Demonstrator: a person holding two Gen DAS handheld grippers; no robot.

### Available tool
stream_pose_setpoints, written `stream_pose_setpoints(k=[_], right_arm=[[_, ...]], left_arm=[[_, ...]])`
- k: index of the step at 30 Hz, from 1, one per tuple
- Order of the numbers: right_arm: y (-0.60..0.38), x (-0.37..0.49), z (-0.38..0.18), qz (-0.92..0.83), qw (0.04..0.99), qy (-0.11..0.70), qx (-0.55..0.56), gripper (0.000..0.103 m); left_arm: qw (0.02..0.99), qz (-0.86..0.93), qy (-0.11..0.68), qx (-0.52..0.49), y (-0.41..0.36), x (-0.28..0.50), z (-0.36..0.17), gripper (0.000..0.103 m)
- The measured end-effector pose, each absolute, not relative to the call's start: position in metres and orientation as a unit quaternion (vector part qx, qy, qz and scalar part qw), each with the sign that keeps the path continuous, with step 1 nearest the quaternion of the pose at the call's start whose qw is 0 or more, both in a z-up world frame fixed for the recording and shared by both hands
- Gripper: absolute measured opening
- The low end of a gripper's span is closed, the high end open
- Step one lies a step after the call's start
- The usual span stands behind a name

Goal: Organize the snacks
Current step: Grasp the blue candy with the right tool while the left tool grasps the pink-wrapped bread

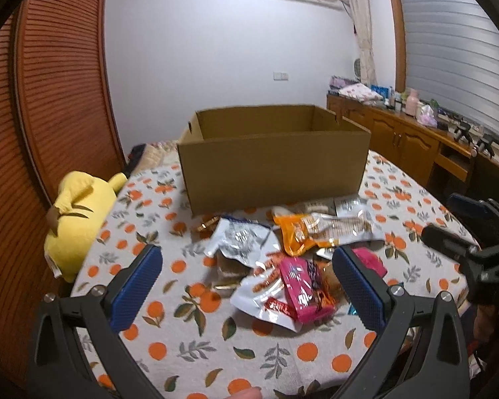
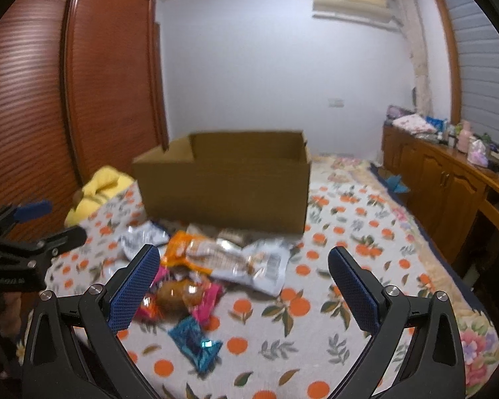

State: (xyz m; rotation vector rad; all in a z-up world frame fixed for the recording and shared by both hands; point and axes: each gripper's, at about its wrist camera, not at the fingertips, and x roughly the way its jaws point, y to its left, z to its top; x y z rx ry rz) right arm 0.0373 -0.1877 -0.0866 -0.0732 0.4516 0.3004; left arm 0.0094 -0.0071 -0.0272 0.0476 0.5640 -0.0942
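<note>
An open brown cardboard box (image 1: 272,166) (image 2: 226,186) stands on the orange-print cloth, behind a heap of snack packets. The heap holds a pink packet (image 1: 304,291), an orange packet (image 1: 297,234) (image 2: 179,249), silver packets (image 1: 241,237) (image 2: 262,266), a brown bun packet (image 2: 179,294) and a blue packet (image 2: 196,344). My left gripper (image 1: 246,266) hangs open above the heap, nothing between its blue pads. My right gripper (image 2: 244,266) is open too, over the heap's right side, and shows at the right edge of the left wrist view.
A yellow plush toy (image 1: 78,212) (image 2: 98,189) lies at the cloth's left edge beside the wooden wardrobe (image 1: 50,99). A wooden sideboard (image 2: 442,183) with bottles and clutter runs along the right under the window. Bare cloth (image 2: 332,299) spreads right of the heap.
</note>
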Motion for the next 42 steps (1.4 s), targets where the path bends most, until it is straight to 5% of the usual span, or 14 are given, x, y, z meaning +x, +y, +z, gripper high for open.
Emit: stream_pose_setpoints(k=[20, 32, 42], right_arm=[[-0.151, 0.054, -0.158, 0.275, 0.872, 0.384, -0.128, 0.071], [-0.147, 0.062, -0.165, 0.292, 0.848, 0.405, -0.179, 0.024], [-0.180, 0.059, -0.160, 0.261, 0.863, 0.404, -0.155, 0.020]], left_arm=[[0.933, -0.100, 0.346, 0.014, -0.002, 0.031, -0.072, 0.100], [0.917, -0.167, 0.357, 0.055, -0.025, 0.048, -0.066, 0.090], [0.886, -0.251, 0.374, 0.107, -0.064, 0.067, -0.066, 0.075]])
